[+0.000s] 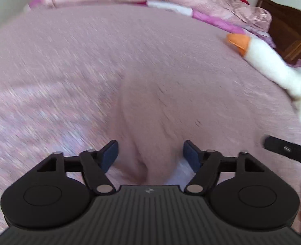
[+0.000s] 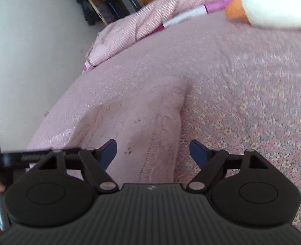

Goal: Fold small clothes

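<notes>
Both grippers, left gripper [image 1: 150, 153] and right gripper [image 2: 152, 153], are held spread, nothing pinched. Pink garment [image 2: 134, 122] lies at 12 o'clock on bedspread [image 2: 242, 102]. Risk: bedspread pinched along with garment, colours being matched.

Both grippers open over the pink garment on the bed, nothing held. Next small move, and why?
Probably lower the left gripper and the right gripper onto the near end of the pink garment and close. Both are open and empty, and the garment lies between each pair of fingers, apparently ungrasped. Motion blur hides the exact edge.
</notes>
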`<action>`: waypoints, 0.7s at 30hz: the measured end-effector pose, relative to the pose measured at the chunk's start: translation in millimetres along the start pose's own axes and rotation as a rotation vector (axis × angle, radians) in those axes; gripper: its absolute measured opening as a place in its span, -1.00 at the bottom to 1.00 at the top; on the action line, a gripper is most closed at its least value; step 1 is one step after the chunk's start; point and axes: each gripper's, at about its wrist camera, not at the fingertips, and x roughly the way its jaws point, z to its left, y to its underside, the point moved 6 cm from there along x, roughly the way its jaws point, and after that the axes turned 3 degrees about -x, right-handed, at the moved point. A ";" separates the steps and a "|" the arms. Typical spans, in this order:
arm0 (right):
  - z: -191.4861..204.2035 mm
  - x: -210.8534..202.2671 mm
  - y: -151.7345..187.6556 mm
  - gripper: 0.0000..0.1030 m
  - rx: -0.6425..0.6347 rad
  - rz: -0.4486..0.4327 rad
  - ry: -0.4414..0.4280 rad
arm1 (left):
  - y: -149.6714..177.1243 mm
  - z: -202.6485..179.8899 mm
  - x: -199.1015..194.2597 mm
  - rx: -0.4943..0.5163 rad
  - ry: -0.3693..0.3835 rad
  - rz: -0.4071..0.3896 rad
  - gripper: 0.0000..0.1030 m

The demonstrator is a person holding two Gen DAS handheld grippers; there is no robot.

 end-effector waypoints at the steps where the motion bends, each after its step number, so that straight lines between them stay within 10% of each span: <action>1: -3.0 5.1 0.0 0.57 0.019 0.024 -0.017 | 3.8 1.8 4.5 -0.012 0.010 0.025 0.61; 10: -8.7 52.3 6.9 0.56 0.116 0.143 -0.175 | 12.2 14.2 26.3 -0.192 0.084 0.067 0.88; 16: -1.8 60.0 -6.5 -0.05 0.200 0.154 -0.217 | 10.9 1.8 24.3 -0.232 0.217 0.035 0.00; 21: 23.3 25.3 -30.3 -0.11 0.157 0.128 -0.247 | 9.2 -6.3 -1.5 -0.292 0.303 0.028 -0.08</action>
